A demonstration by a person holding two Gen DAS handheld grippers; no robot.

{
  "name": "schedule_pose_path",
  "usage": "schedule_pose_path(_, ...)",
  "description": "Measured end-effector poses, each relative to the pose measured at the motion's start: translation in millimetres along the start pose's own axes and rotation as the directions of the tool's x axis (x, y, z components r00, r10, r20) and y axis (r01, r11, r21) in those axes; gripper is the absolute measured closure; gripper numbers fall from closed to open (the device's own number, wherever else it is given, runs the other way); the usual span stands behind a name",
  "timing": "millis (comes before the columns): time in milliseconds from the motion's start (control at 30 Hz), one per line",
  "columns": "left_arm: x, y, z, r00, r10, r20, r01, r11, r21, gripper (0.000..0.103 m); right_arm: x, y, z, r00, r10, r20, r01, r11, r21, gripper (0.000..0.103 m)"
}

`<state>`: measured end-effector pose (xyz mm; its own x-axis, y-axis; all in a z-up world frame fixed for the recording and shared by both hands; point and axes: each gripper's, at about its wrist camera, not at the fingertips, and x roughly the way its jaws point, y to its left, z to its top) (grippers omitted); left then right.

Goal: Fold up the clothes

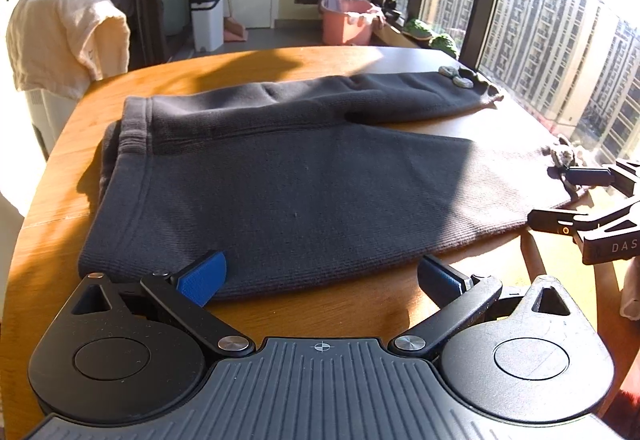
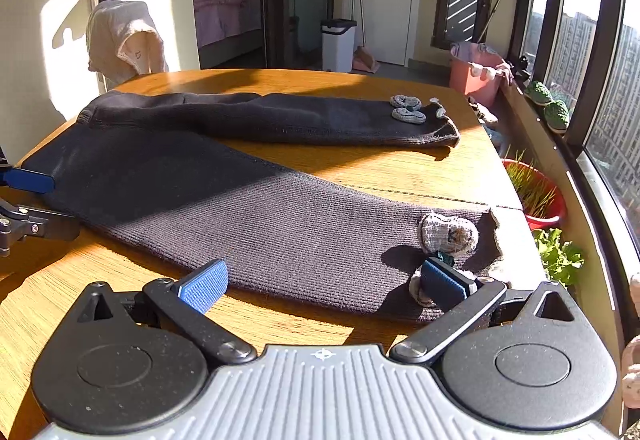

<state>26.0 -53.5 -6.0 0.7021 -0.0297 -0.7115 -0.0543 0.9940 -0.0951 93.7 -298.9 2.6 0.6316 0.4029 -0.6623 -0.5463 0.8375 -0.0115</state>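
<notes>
While the dark pants lie flat on the wooden table with both legs spread apart, the left gripper hangs at their near waist-side edge, jaws wide apart and empty, its left pad over the cloth. The right gripper stands spread wide at the near leg's cuff, gripping nothing; its right finger sits beside a grey knitted ornament. The far leg lies ahead of it.
</notes>
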Motion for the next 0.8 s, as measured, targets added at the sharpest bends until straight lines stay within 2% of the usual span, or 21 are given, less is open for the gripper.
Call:
schedule_pose_path(67,-5.4,7.2,5.0,0.999,-0.04,0.009,0.041,0.998,-0.045,0.0,-1.6,-1.1,-1.1,1.0,0.008,0.001,-0.008,1.0,0.0,0.0)
schedule_pose_path(100,-13.9,15.4,9.3,0.996,-0.076,0.043,0.08,0.992,-0.093,0.0,-2.1,-2.0,-1.2,1.0,0.013,0.003,-0.013,1.0,0.003,0.0)
schedule_pose_path(133,-20.2,22.1,13.6,0.994,-0.079,0.076,0.087,0.989,-0.117,0.0,-2.0,-3.6,-0.4,1.0,0.019,0.006,-0.019,1.0,0.012,0.0)
schedule_pose_path(233,-41.5,53.3,37.2,0.982,0.041,0.185,-0.008,0.984,-0.179,0.0,4.6,-19.8,14.8,1.0,0.009,0.019,-0.01,0.999,0.047,0.0)
schedule_pose_path(267,-42.0,67.1,46.7,0.977,0.087,0.194,-0.047,0.978,-0.204,0.0,7.3,-26.2,21.0,1.0,0.003,0.023,-0.004,0.998,0.059,0.002)
schedule_pose_path(333,-27.1,97.0,70.8,0.982,0.114,0.148,-0.069,0.957,-0.283,0.005,12.7,-39.0,33.3,0.999,-0.01,0.031,0.007,0.996,0.084,0.02)
schedule_pose_path(400,-7.9,121.4,91.3,0.989,0.115,0.096,-0.076,0.937,-0.34,0.019,18.1,-51.8,45.7,0.999,-0.022,0.039,0.018,0.994,0.109,0.055)
schedule_pose_path(467,13.3,134.0,103.7,0.991,0.121,0.052,-0.095,0.932,-0.35,0.019,23.5,-64.6,58.0,0.998,-0.035,0.047,0.029,0.991,0.134,0.066)
schedule_pose_path(600,51.4,142.5,118.0,0.98,0.2,-0.014,-0.195,0.933,-0.304,0.02,34.4,-90.3,82.7,0.996,-0.061,0.061,0.049,0.982,0.184,0.066)
schedule_pose_path(667,60.3,146.3,119.0,0.979,0.199,-0.033,-0.2,0.93,-0.309,0.023,41.1,-109.7,93.1,0.995,-0.075,0.069,0.057,0.973,0.224,0.065)
schedule_pose_path(800,71.2,149.1,119.1,0.987,0.157,-0.037,-0.16,0.936,-0.313,0.023,71.2,-151.3,108.8,0.996,-0.071,0.053,0.051,0.947,0.316,0.065)
